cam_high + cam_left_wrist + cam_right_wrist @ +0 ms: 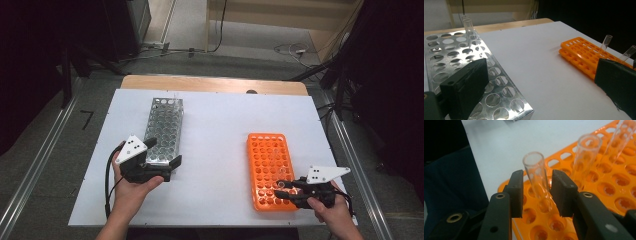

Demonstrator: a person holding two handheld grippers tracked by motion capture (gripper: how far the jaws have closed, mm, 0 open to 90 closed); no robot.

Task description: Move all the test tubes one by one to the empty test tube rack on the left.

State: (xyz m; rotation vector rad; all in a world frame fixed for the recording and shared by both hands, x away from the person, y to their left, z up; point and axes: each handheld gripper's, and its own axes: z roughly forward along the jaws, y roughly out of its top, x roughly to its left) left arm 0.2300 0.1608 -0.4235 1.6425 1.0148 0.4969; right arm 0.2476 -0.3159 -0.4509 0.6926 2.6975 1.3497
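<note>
Black jaws of your right gripper [536, 192] stand on either side of a clear glass tube [537, 177] that sits tilted in a hole near the corner of the orange rack [609, 190]; a thin gap shows on each side of the glass, so the pads flank the tube without clearly pressing it, and you are not gripping it yet. From above, that gripper [286, 189] hangs over the near right end of the orange rack [267, 150], with your hand behind it at the table's front edge. Two more clear tubes [586, 157] lean in holes just beyond the first one, further into the orange rack. Your left gripper [172, 167] is open and holds nothing: its two jaws stand wide apart, one over the near end of the metal rack [162, 130] and the other out over the bare white table top [215, 135]. The metal rack lies well to the left of the orange rack, the two lying roughly parallel with white surface between them. At the far end of the metal rack, away from the orange rack's side, a clear tube [468, 26] stands upright in a hole.
</note>
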